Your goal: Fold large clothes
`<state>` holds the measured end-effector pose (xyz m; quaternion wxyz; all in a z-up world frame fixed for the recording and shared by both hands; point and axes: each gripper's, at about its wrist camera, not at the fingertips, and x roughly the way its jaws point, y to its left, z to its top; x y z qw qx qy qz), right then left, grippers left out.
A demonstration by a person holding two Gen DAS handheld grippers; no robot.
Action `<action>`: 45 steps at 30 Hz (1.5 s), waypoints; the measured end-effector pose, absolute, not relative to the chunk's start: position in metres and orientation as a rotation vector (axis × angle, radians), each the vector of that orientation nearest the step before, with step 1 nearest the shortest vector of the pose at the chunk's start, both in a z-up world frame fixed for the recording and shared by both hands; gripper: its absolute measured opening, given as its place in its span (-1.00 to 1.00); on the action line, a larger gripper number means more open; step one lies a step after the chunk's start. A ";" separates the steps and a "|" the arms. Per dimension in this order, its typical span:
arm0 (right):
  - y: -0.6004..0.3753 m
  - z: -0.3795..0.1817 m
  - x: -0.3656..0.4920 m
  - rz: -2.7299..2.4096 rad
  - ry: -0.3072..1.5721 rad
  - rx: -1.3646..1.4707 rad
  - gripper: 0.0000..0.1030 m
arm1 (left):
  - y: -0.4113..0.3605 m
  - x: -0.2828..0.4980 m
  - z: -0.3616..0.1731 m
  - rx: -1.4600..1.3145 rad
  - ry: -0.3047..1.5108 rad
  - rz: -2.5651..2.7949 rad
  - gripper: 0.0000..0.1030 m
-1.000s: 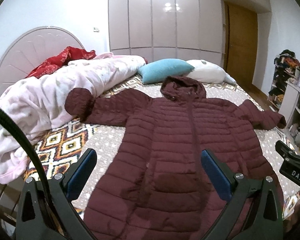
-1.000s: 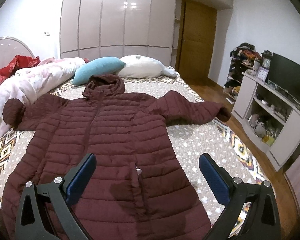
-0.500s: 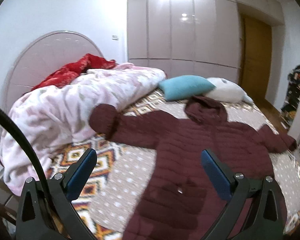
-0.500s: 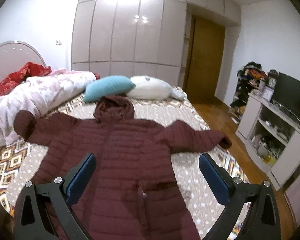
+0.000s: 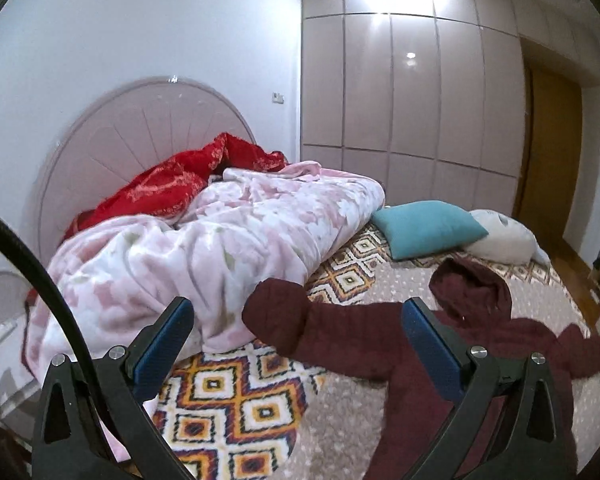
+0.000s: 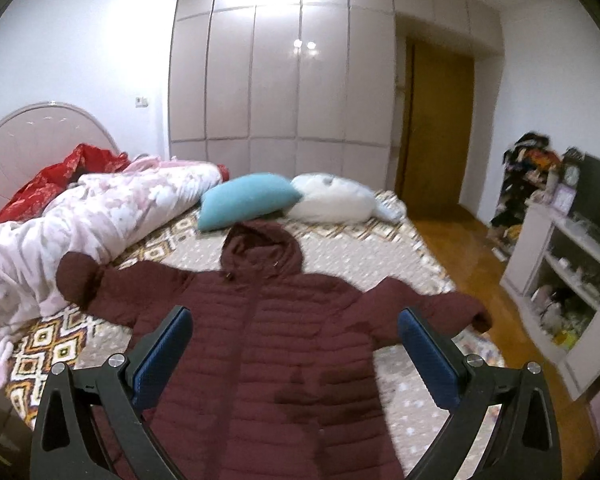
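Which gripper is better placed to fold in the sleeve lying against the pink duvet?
Left, probably. The left gripper is open with that sleeve's cuff between its fingers, while the right gripper frames the jacket's chest.

Maroon hooded puffer coat (image 6: 268,320) flat on bed, sleeves spread.

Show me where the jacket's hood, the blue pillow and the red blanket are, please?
hood (image 6: 262,249): right wrist view, middle of the hood above the collar.
blue pillow (image 6: 249,199): right wrist view, centre of its face.
red blanket (image 5: 168,186): left wrist view, its crumpled middle by the headboard.
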<state>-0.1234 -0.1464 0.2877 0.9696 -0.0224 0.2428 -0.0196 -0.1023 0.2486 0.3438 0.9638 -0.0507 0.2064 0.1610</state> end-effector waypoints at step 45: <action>-0.137 0.113 -0.038 -0.122 0.824 -0.151 1.00 | 0.468 0.139 0.049 -0.886 0.613 0.250 0.85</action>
